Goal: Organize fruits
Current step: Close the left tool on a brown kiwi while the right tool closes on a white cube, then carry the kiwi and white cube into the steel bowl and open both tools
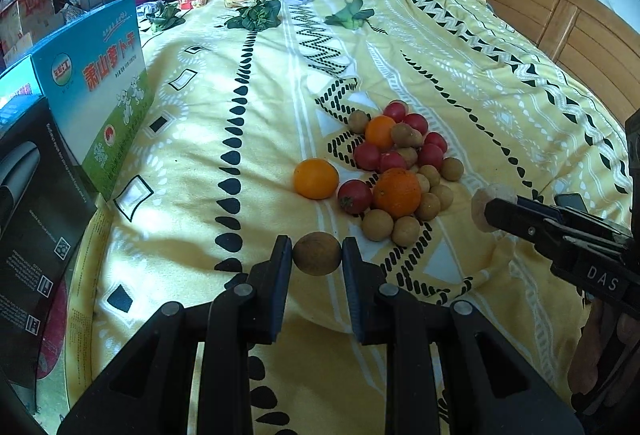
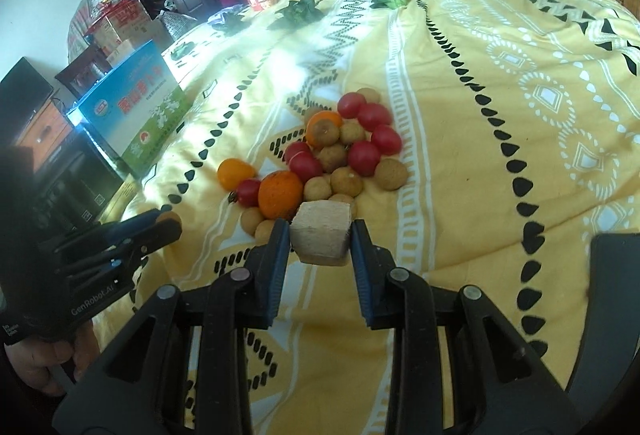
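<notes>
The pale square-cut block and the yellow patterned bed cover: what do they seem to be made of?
The pale square-cut block, clamped in the right hand-held gripper, looks fibrous and matte with a rough cut face, perhaps a piece of plant stem or wood; I cannot tell which. The yellow patterned bed cover looks like soft printed cloth: it folds and creases.

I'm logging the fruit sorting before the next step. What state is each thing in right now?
Left hand-held gripper: shut on a brown longan.
Right hand-held gripper: shut on a pale fruit.
Fruit pile: mixed, unsorted on the bedspread.
Lone orange: beside the pile.
</notes>
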A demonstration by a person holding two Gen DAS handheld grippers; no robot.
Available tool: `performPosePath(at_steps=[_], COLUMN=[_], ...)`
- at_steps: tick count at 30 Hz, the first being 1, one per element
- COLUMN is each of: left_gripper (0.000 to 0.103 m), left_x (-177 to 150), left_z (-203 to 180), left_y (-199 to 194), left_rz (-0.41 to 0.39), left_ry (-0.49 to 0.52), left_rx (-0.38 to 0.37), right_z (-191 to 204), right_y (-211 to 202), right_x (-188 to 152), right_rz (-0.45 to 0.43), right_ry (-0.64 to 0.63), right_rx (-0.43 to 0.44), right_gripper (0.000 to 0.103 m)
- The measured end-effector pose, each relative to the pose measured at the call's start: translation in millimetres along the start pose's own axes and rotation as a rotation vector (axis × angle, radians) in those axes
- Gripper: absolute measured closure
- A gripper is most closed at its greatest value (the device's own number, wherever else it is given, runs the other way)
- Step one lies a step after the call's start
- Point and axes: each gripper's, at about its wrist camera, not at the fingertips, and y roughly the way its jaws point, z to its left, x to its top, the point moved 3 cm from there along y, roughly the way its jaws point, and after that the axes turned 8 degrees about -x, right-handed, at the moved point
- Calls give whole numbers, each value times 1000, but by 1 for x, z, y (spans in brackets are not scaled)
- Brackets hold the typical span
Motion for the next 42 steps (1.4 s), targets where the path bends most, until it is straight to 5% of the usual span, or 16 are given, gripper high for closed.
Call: performPosePath(at_steps=[10,16,23,29,35,42], left_gripper=[78,78,78,78,78,78], left_x=[7,35,29,-15,-72,-93], left_z=[5,34,151,278,388,411], left_y=[-30,-118,-243,-319,-332,-315], left_rz=[-41,-210,-387,-424,-344,-292], left_ry=[-9,-56,-222,-410,-631,-648], left_rx=[8,23,204,420,502,490], right_z=[22,73,209,346,473,536], right_y=[-18,-55,-99,-111,-76,-20], right_x=[6,40,80,83,56,19], right_rz=[-27,-117,-216,-190,-55,103], right_ry=[-32,-109,-281,-422,-546,-629], right_rx=[16,68,238,434,559,575], right_gripper=[72,72,72,72,72,72])
